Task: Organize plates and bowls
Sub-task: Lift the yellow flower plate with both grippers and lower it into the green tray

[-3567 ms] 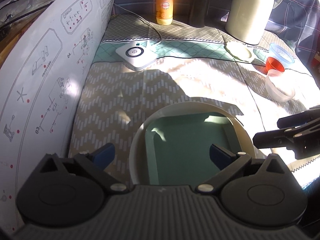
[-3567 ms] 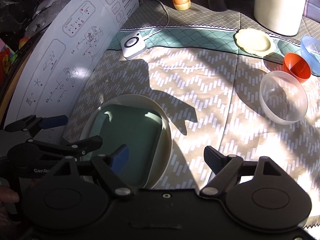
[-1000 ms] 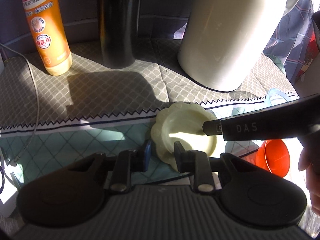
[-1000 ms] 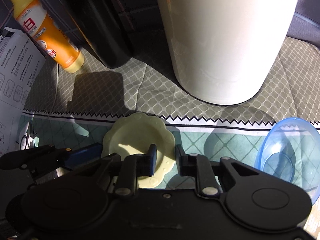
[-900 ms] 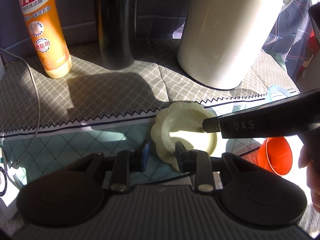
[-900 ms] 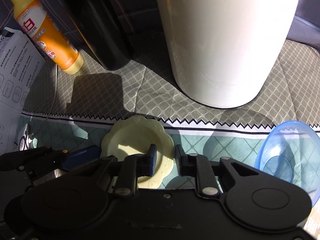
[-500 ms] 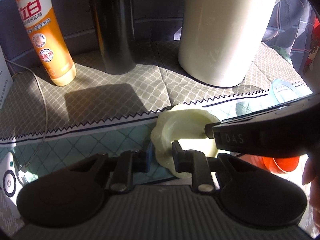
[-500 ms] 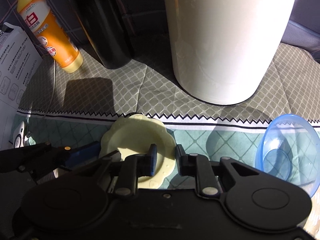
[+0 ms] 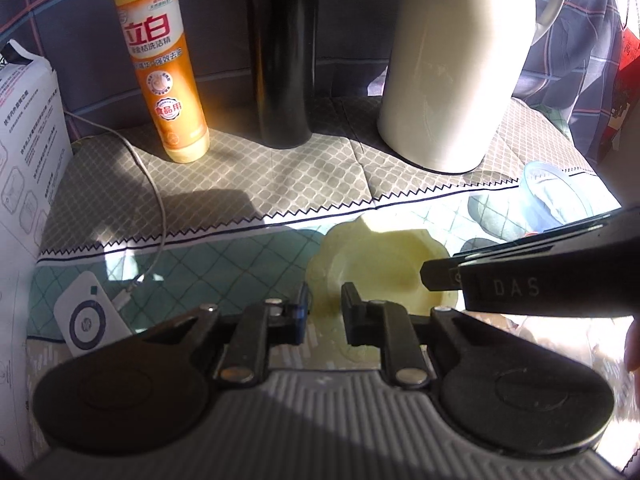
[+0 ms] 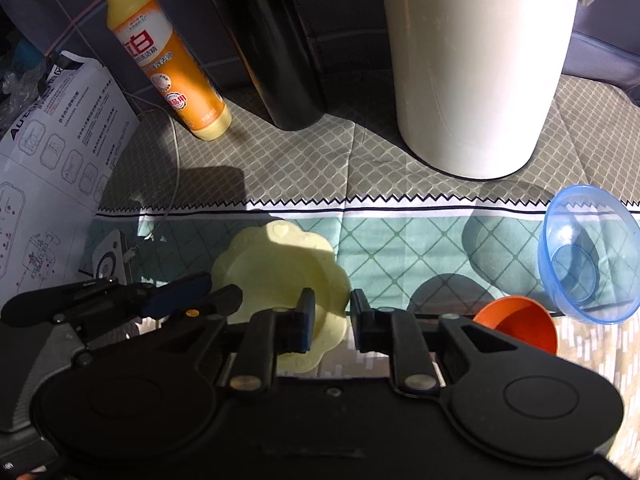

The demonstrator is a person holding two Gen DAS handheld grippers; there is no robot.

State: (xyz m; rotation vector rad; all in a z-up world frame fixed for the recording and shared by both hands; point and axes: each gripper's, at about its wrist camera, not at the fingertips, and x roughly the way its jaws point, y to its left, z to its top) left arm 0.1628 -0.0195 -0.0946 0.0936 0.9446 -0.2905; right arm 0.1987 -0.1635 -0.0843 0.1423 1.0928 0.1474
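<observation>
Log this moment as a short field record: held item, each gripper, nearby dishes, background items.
held item: pale yellow scalloped plate, tilted, lifted off the cloth
left gripper: jaws have just been closing, shut on the plate's rim
right gripper: shut on the opposite rim
nearby dishes: blue bowl, orange cup, both on the cloth
background items: orange detergent bottle, black flask, cream jug

Bottle (image 9: 162,60) left of flask (image 9: 280,52), jug (image 9: 456,60) right.
</observation>
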